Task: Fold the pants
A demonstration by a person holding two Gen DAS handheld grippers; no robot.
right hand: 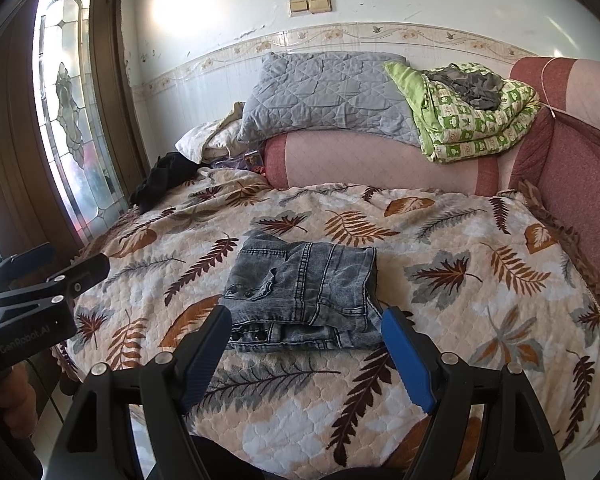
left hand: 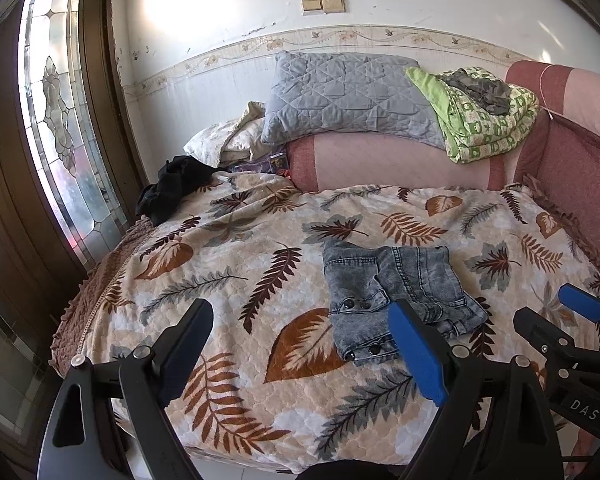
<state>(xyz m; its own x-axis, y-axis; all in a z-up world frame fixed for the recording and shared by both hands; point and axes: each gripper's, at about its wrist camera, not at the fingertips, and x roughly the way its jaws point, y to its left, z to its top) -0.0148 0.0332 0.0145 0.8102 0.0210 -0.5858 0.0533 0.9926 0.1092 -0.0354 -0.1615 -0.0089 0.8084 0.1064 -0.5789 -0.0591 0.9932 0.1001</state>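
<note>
Grey-blue denim pants [left hand: 396, 296] lie folded into a compact bundle on the leaf-patterned blanket [left hand: 236, 264], near the bed's front edge; they also show in the right wrist view [right hand: 304, 296]. My left gripper [left hand: 300, 320] is open and empty, above the blanket to the left of the pants. My right gripper [right hand: 306, 328] is open and empty, hovering just in front of the pants' near edge. The right gripper also shows at the right edge of the left wrist view [left hand: 556, 308], and the left gripper at the left edge of the right wrist view [right hand: 72, 260].
A grey quilted pillow [left hand: 348, 96] and a folded green blanket [left hand: 484, 116] rest on the pink sofa back [left hand: 400, 160]. A black garment [left hand: 172, 188] lies at the bed's far left corner. A glass-panelled door [left hand: 60, 120] stands to the left.
</note>
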